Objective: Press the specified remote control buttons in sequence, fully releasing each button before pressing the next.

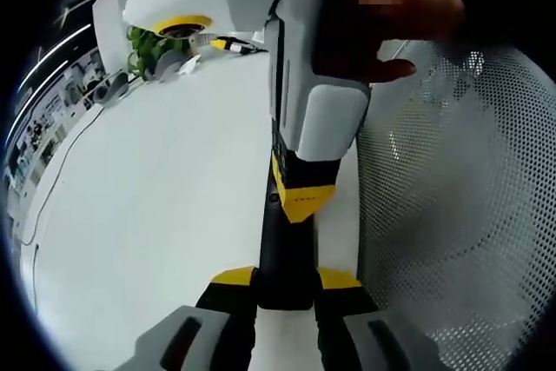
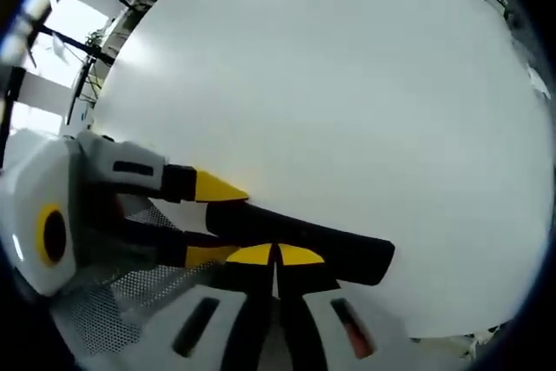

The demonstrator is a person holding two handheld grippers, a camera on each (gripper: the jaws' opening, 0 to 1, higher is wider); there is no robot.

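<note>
**Slip risk on the held remote**

Between your left gripper's yellow-tipped jaws sits the near end of the black remote, clamped from both sides, and that narrow grip at one end is the first thing to worry about. Push down hard anywhere further along and the remote could pivot or slide out of the jaws.

Just past that, your right gripper lies over the remote's length in the left gripper view, with your hand wrapped round its grey body. In the right gripper view its own jaws stand closed, tips touching, resting on or right above the remote's dark top; you cannot tell from either view whether a button is being pressed. No buttons are readable, so landing on the wrong key is a real hazard.

To the side, the mesh chair back sits close to the remote, off the table edge. If the grip fails there, the remote may drop off the white table.

Farther off, the cable, the green plant and other clutter sit well clear and pose little threat.
</note>
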